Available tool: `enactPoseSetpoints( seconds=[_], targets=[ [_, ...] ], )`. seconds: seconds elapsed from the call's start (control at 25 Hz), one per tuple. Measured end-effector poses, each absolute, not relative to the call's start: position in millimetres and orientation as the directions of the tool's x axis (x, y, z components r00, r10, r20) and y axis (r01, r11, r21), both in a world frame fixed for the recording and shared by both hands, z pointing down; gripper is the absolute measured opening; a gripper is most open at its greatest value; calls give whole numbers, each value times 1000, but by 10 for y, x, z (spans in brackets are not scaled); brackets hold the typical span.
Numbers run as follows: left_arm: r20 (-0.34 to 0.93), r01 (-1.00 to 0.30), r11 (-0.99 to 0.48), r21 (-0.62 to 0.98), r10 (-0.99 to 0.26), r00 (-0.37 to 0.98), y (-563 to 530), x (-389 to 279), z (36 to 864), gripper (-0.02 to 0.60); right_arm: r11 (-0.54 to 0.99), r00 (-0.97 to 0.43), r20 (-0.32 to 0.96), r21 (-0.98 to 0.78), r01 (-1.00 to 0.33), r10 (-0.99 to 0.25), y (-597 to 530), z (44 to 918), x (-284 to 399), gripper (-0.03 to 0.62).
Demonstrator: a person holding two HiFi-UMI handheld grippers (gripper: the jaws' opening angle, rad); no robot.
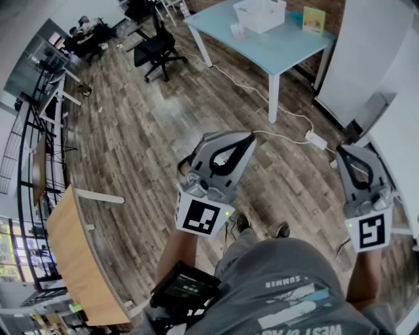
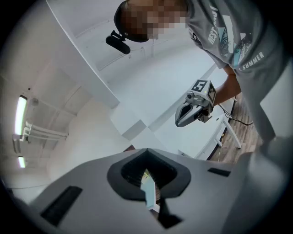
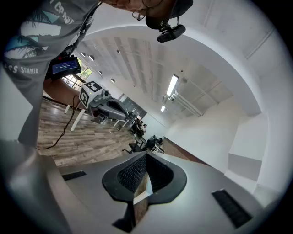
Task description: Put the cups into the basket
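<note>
1. The person stands on a wood floor (image 1: 144, 131) and holds both tools out in front, about level and well apart from each other.
2. The left gripper (image 1: 251, 137) has its jaws together. Only a thin slit shows between them in its own view, and nothing is caught there.
3. The right gripper (image 1: 342, 150) also has its jaws pressed together and empty.
4. The basket (image 1: 260, 14), white and open-topped, sits on a light blue counter (image 1: 288, 46) at the far end of the room, well away from both tools.
5. A small white object (image 1: 237, 31) stands on the counter just beside the basket, on its left in the head view. It is too small to tell whether it is a cup. No cup shows anywhere else.
6. A yellow-green card (image 1: 313, 19) stands near the counter's back edge, to the right of the basket.
7. A black office chair (image 1: 157, 49) stands on the floor to the left of the counter.
8. A white power strip (image 1: 316, 139) lies on the floor near the counter's front leg, with a cable running from it.
9. A small lit screen (image 1: 186, 288) hangs at the person's waist.
</note>
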State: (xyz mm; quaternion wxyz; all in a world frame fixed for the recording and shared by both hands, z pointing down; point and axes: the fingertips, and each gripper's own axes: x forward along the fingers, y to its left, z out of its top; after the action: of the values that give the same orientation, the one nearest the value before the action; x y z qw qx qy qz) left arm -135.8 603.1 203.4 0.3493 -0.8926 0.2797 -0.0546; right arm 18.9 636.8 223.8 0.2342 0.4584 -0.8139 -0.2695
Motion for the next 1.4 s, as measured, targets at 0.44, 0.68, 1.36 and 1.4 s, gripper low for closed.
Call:
enactPoseSetpoints(
  seconds=[0.44,0.68,1.36,1.4],
  targets=[
    [-84,-446,-625,-641,-521,849,5957,-1444,2048,0,433,-472,109,612,-661,-875,6309,2229,77,6],
    [-73,-435,-644,-629,-508,858,5831,-1521,2072,0,441,-483,85,569,-695,-871,6227,2227,-33,8],
    [-81,-391,-696,-602,-434,897,5419,-1814,2199,0,369,-396,75,551,-749,-915,5862,2253,-323,8],
    [-81,-389,-698,-602,-430,899,5394,-1806,2204,0,368,-393,77,548,-751,-916,5849,2255,-335,8]
  ],
)
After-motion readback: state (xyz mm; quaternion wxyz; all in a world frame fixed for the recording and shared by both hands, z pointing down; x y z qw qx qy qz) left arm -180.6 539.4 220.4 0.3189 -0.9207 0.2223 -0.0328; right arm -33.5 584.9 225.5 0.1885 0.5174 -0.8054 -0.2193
